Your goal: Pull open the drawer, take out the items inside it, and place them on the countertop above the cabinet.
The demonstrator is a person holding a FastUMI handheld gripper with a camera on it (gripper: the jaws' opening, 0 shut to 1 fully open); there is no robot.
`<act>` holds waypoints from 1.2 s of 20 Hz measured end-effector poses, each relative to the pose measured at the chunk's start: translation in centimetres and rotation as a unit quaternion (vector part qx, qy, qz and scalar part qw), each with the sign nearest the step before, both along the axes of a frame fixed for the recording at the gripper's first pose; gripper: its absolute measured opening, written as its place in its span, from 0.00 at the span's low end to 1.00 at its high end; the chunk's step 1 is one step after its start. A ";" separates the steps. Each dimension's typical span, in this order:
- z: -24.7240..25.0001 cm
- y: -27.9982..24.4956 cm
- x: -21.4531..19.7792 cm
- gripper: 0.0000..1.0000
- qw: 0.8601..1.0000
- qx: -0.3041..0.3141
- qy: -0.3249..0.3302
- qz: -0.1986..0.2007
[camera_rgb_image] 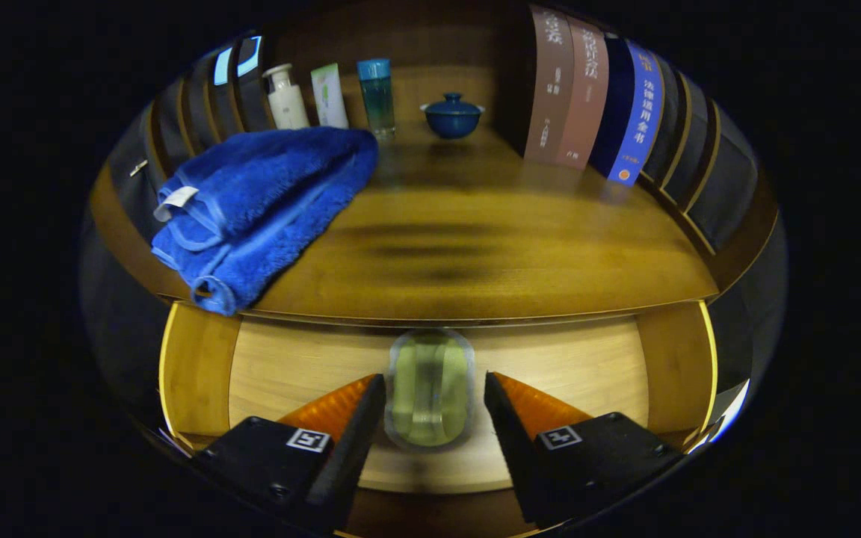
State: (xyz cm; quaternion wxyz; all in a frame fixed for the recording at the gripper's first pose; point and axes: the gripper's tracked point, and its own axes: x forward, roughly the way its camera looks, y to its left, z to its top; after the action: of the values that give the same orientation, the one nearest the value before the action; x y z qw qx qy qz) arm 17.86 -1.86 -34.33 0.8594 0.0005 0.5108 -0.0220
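Observation:
The drawer [199, 366] stands pulled open below the wooden countertop [475, 254]. On its pale floor lies a clear bottle of greenish liquid [430, 388], directly between my fingers. My gripper [430, 392] is open, with a finger on each side of the bottle and a small gap between each finger and the bottle. A folded blue towel [258, 205] rests on the countertop's left part, one corner hanging over the front edge.
At the back of the countertop stand a white pump bottle [286, 97], a pale green tube [329, 96], a teal bottle [376, 90] and a blue lidded bowl [452, 114]. Several books [587, 97] stand upright at the right.

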 end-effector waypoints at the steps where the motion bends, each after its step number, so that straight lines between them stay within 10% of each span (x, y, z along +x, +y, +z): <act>1: -0.4 0.0 -0.2 0.65 1.000 0.002 0.010 -0.005; 5: -1.4 0.1 -0.5 0.24 1.000 0.010 0.021 -0.006; 24: 14.4 0.2 0.0 0.24 0.981 0.046 -0.190 0.002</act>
State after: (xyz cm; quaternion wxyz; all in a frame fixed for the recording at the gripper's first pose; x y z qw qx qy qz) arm 17.89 -1.70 -19.95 0.9401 0.0427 0.3382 0.0039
